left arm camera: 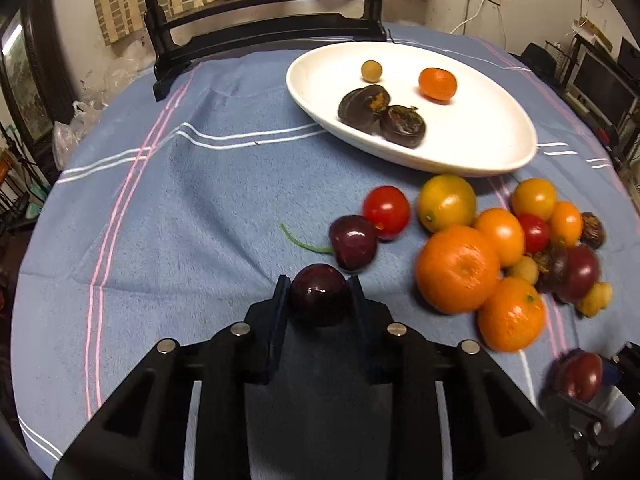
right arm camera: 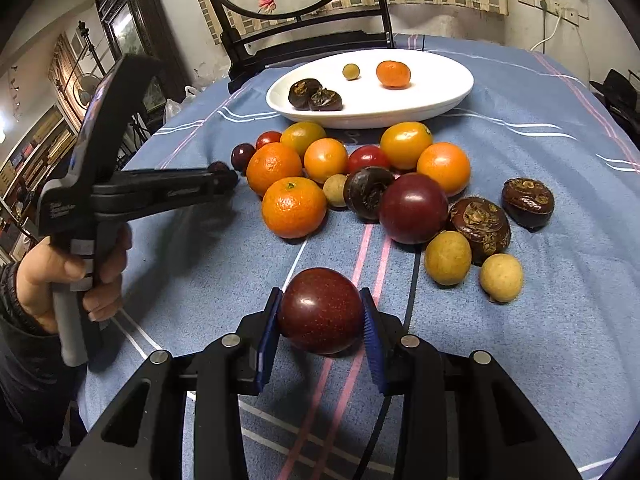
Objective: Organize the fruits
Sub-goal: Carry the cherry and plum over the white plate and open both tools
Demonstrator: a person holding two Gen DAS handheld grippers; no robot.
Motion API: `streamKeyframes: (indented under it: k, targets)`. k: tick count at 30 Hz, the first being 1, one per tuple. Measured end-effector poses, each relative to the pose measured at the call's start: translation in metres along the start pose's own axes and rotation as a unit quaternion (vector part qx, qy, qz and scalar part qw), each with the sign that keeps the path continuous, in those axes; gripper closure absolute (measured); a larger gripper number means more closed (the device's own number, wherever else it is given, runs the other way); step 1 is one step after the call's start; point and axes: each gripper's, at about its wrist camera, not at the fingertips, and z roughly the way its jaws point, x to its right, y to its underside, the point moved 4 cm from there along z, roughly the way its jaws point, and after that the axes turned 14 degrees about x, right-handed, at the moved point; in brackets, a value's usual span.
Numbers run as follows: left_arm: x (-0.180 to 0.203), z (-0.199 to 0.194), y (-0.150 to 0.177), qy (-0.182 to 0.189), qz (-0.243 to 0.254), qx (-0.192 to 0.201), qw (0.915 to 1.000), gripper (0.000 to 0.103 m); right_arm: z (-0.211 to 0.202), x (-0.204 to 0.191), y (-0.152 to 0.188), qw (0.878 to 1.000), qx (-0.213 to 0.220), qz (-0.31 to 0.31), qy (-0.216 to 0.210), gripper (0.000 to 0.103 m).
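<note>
My left gripper (left arm camera: 319,280) is shut on a dark cherry (left arm camera: 319,295), just above the blue cloth, left of the fruit pile. A second cherry (left arm camera: 353,242) with a green stem lies just beyond it. My right gripper (right arm camera: 322,294) is shut on a dark red plum (right arm camera: 321,310), in front of the pile. In the right wrist view the left gripper (right arm camera: 224,178) reaches in from the left with the cherry at its tip. The white oval plate (left arm camera: 480,148) holds two water chestnuts (left arm camera: 380,114), a longan (left arm camera: 371,71) and a small orange (left arm camera: 437,83); it also shows in the right wrist view (right arm camera: 440,100).
The pile holds tangerines (right arm camera: 294,207), kumquats (right arm camera: 406,145), cherry tomatoes (right arm camera: 368,157), another plum (right arm camera: 413,208), water chestnuts (right arm camera: 480,224) and longans (right arm camera: 447,258). A dark wooden stand (left arm camera: 260,28) sits at the table's far edge behind the plate.
</note>
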Motion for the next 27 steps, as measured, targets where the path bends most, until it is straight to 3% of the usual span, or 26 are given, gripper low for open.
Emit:
streamKeyframes:
  k: [6,14,21,27]
  targets:
    - [0.005,-0.034,-0.002,0.026,0.003,0.027,0.9993,0.075,-0.016,0.001,-0.012,1.0,0.028,0.001,0.001,0.065]
    - [0.025,-0.076,-0.043,0.078,0.006,0.08,0.9937,0.075,-0.032,0.0,-0.068,0.995,0.092,-0.029,0.007,0.065]
    - [0.044,-0.04,-0.107,0.062,0.003,0.088,0.9942,0.075,0.004,0.007,-0.123,0.993,0.109,-0.031,0.019,0.065]
    - [0.05,0.016,-0.127,0.058,-0.017,0.053,0.9968,0.075,0.063,0.022,-0.135,0.996,0.062,-0.053,0.042,0.065]
